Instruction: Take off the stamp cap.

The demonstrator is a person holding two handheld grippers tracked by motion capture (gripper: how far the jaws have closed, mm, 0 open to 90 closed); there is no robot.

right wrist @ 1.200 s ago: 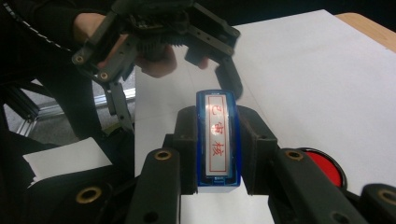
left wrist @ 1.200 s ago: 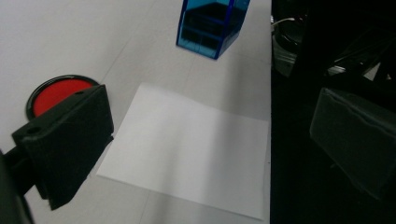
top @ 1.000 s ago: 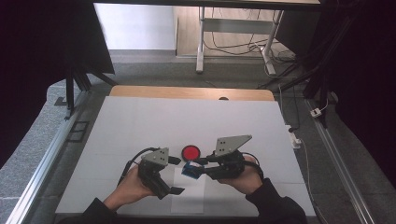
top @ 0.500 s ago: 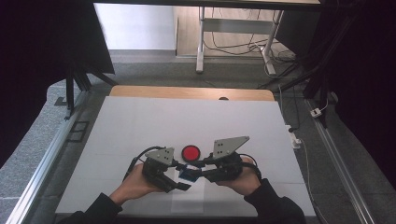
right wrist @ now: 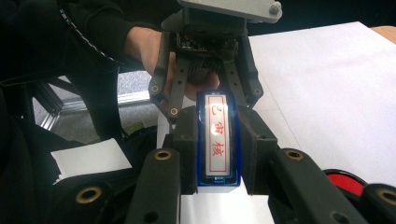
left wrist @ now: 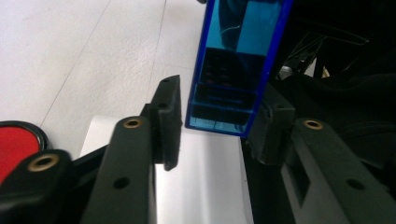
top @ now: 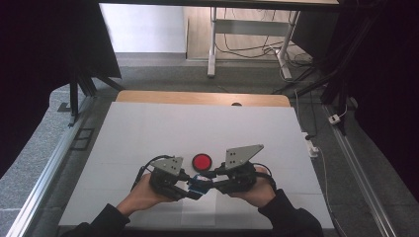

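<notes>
Holding a small blue stamp (right wrist: 217, 142) between its two pads, the right tool (top: 213, 183) is clenched on the stamp's sides, with the printed face turned up toward its own camera. The left tool (top: 187, 188) meets it end-on: in the left gripper view its jaws stand on either side of the translucent blue body (left wrist: 236, 70), with a visible gap at the left pad, so it looks released and not yet gripping. The stamp hangs between both tools just above the near part of the white counter (top: 148, 133), close to a red round pad (top: 201, 161) that lies just beyond them.

My main worry is the handover. If the right tool lets go before the left one has closed squarely, the smooth plastic could slip and drop onto the counter, or twist in the grip. Closing the left jaws off-centre could also lever the stamp out of the right tool's hold. Tilting the stamp could smear any ink on its face.

The white face carries three red characters inside a red frame; they look like Chinese, seemingly 已审核, though the glare makes this uncertain
</notes>
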